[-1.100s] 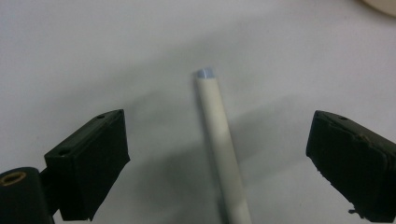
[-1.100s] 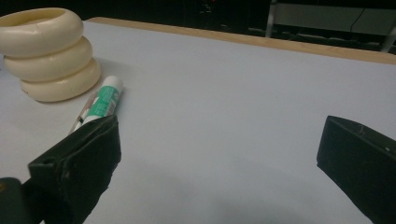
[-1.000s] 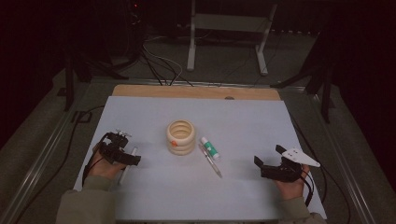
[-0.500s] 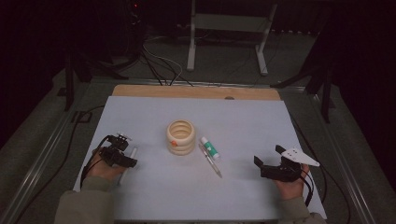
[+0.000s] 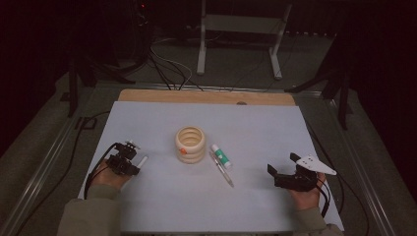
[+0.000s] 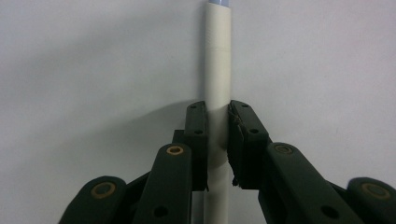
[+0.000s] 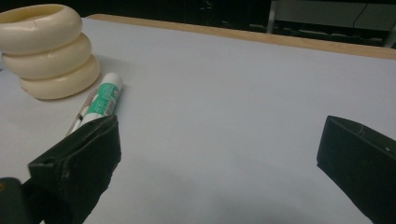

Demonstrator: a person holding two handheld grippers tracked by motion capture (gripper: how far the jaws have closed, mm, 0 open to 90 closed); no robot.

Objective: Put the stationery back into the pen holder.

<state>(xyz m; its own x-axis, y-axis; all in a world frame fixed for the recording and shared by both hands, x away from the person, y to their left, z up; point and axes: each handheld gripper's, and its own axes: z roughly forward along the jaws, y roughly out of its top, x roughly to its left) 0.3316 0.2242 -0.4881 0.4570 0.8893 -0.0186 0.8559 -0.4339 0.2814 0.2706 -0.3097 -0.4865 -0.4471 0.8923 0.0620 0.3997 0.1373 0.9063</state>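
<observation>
Left gripper (image 6: 218,140), near the bench's (image 5: 147,118) left edge, had just been closing and was pinching the white marker (image 6: 218,74) that lay flat on the bench, so grabbed but not lifted yet. Right gripper (image 5: 280,175) idled spread wide near the right edge, holding nothing. Mid-bench: cream ringed holder (image 5: 191,144), looked empty from above; glue stick (image 5: 221,155) and a pen (image 5: 222,170) lying just beside it, probably yet to be sorted.

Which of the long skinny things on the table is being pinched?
The plain white tube near the table's left edge; the left hand-held gripper has just closed on it. The green-and-white stick and thin pen lie untouched beside the ring holder.
</observation>
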